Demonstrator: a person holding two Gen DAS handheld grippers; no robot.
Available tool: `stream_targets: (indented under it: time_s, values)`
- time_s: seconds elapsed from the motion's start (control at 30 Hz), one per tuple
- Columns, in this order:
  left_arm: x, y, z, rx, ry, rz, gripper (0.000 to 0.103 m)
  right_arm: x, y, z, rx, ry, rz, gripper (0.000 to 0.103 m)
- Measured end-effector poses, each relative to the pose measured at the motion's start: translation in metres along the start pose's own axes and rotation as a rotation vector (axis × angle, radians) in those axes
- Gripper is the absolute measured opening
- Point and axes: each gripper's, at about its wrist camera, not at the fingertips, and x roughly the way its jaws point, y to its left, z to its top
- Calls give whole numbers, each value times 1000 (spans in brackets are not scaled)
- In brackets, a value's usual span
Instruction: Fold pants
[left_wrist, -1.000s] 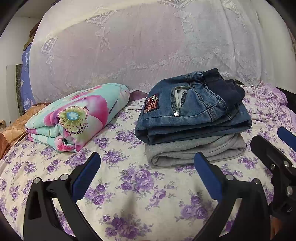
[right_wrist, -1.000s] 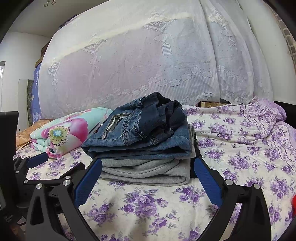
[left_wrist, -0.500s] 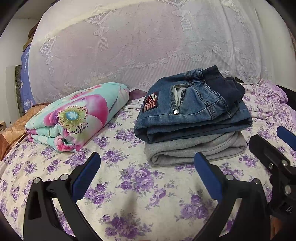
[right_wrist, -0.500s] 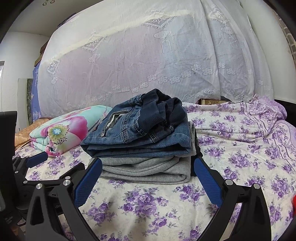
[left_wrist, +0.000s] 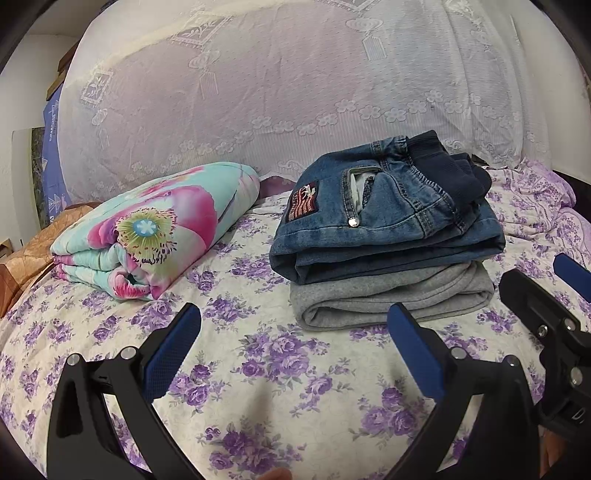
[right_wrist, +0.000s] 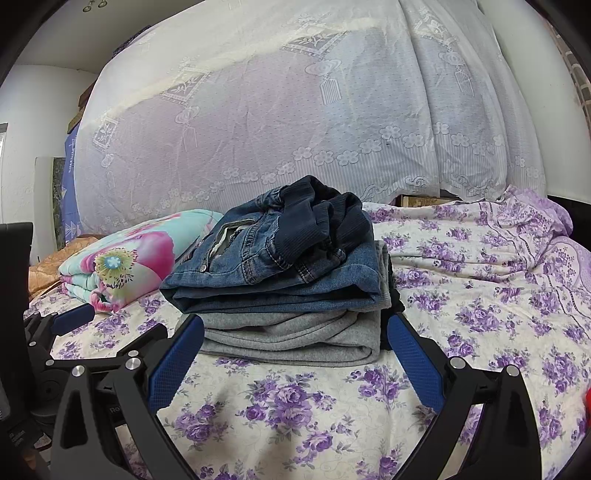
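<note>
Left gripper: both blue-padded fingers spread wide and holding nothing, poised low over the floral bedsheet at the near edge of the bed.
Right gripper: also splayed apart and empty; from its own camera I see its tips framing the near side of the stack without touching cloth.
Pants: folded jeans lie on top of folded grey pants, a neat two-layer pile on the sheet, right of centre in the left view and dead ahead in the right view.
Key relation: the pile sits just beyond my right tool and squarely between its fingers, whereas from my left tool it lies ahead and off to the right; I judge the right hand the nearer one. The stack's long axis runs left to right across both views, folded edges facing me on the near-left.
Neighbours: a rolled floral blanket rests far left, well apart from the pile; a lace curtain hangs behind.
Progress: by my reading the folding looks finished, with the waistband bunched slightly on top.
Risk: any nudge from the right fingers could, I think, slide the denim off the grey layer.
</note>
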Motion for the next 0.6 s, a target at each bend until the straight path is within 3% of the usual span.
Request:
stream_targets:
  time_s: [0.6]
  values:
    - [0, -2, 1, 0, 5, -4, 98, 1, -1, 0, 2, 2, 1, 100]
